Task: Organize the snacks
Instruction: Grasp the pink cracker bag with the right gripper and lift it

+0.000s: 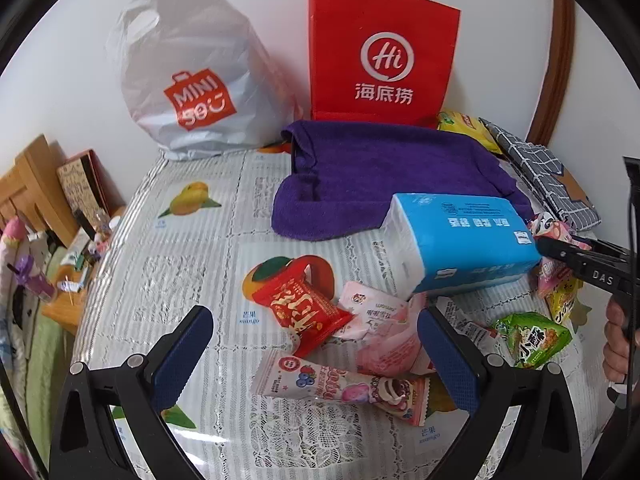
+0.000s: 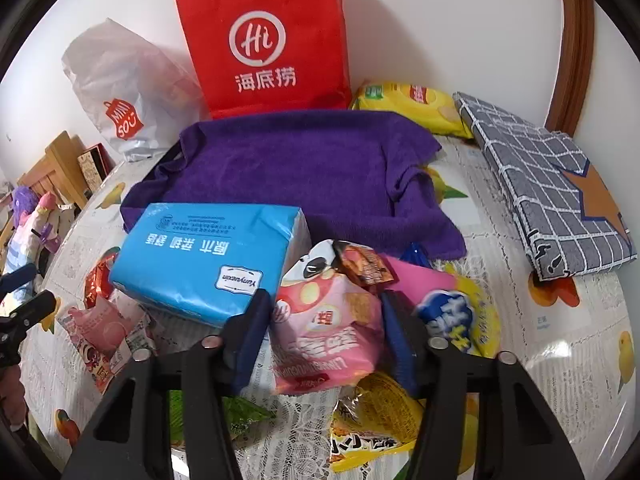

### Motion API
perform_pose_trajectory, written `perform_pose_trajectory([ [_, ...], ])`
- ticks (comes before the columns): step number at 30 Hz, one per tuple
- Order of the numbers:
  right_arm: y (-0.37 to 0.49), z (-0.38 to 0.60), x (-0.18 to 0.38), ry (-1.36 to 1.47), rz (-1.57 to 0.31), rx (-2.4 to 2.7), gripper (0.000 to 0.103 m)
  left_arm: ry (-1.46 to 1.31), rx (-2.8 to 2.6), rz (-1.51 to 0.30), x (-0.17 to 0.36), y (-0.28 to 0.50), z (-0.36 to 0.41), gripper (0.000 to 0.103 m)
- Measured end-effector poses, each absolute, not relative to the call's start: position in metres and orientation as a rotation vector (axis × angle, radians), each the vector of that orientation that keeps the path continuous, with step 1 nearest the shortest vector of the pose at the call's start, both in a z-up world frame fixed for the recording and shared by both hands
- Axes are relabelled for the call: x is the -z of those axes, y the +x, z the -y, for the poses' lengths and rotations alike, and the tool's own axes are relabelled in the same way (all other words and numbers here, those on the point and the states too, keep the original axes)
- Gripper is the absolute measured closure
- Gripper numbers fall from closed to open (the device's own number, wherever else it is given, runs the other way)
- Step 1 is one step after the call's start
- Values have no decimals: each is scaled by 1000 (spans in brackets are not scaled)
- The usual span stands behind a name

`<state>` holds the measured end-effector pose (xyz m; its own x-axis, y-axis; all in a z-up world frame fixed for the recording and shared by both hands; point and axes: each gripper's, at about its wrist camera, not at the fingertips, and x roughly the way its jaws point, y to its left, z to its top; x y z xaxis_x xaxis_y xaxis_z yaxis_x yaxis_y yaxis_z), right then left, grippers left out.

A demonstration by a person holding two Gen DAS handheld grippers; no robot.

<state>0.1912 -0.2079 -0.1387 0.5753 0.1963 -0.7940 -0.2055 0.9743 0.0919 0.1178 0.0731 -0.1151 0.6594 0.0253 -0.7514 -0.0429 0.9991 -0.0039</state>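
My left gripper (image 1: 316,344) is open and empty, low over a red snack packet (image 1: 298,306), a pink packet (image 1: 380,320) and a long pink berry packet (image 1: 340,384). My right gripper (image 2: 322,320) is shut on a pink snack bag (image 2: 326,328), its pads pressing both sides. It also shows at the right of the left wrist view (image 1: 560,246). A blue tissue pack (image 2: 208,260) lies just left of it. A yellow-blue packet (image 2: 460,316), a yellow packet (image 2: 372,428) and a green packet (image 1: 534,338) lie around.
A purple towel (image 2: 304,172) covers the table's middle. A red paper bag (image 2: 264,40) and a white plastic bag (image 2: 124,88) stand at the wall. A yellow chip bag (image 2: 416,108) and a grey checked folded cloth (image 2: 548,188) lie at the right. The table's left edge (image 1: 100,264) drops to furniture.
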Motion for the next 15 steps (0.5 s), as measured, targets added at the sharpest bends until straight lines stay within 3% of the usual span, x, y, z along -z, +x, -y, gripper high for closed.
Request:
perform_pose_trajectory([
  [1, 189, 208, 136, -12, -927, -236, 63, -29, -42, -854, 117, 118, -75, 1],
  [10, 144, 223, 97, 38, -832, -283, 64, -90, -42, -865, 123, 114, -88, 1],
  [15, 104, 226, 103, 10, -862, -330, 64, -100, -46, -868, 125, 110, -90, 1],
])
